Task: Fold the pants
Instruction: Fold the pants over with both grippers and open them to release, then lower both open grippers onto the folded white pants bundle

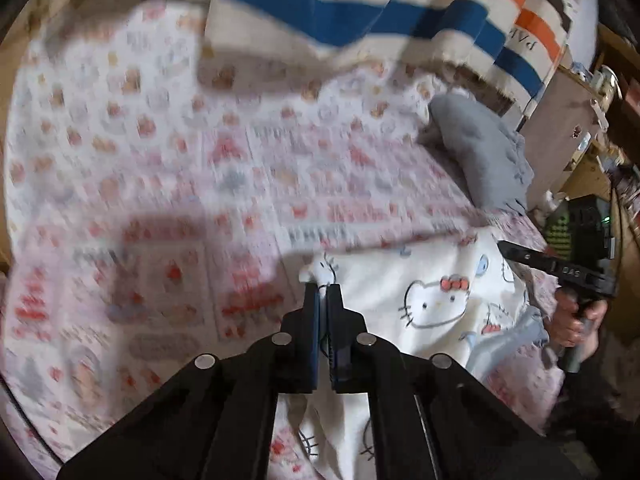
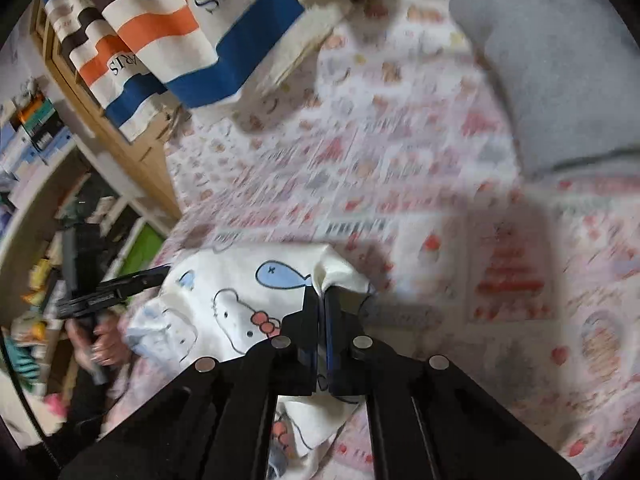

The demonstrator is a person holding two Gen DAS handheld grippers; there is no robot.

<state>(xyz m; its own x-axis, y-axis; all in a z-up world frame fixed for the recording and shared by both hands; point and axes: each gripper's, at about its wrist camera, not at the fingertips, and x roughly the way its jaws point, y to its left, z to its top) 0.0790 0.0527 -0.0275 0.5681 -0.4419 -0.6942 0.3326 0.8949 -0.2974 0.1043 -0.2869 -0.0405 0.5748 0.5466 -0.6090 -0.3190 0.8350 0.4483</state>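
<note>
We hold the left gripper (image 1: 322,294) and the right gripper (image 2: 320,296) pinched on opposite corners of the white cartoon-print pants (image 1: 436,300). The pants lie on the pink patterned bedsheet (image 1: 200,184), near its edge.

Bedsheet (image 1: 160,168) print is motion-smeared in both my views, unreadable. Pants (image 1: 432,300) run under my linkage and off the bottom edge. Striped cloth (image 2: 180,32) cut by the top edge, lettering partial.

We ride both wrist cams, angled down, close over the bed sheet (image 1: 160,140). Shared: white pants (image 1: 432,300) near, striped curtain (image 2: 192,40) far, each opp. gripper at frame edge.
</note>
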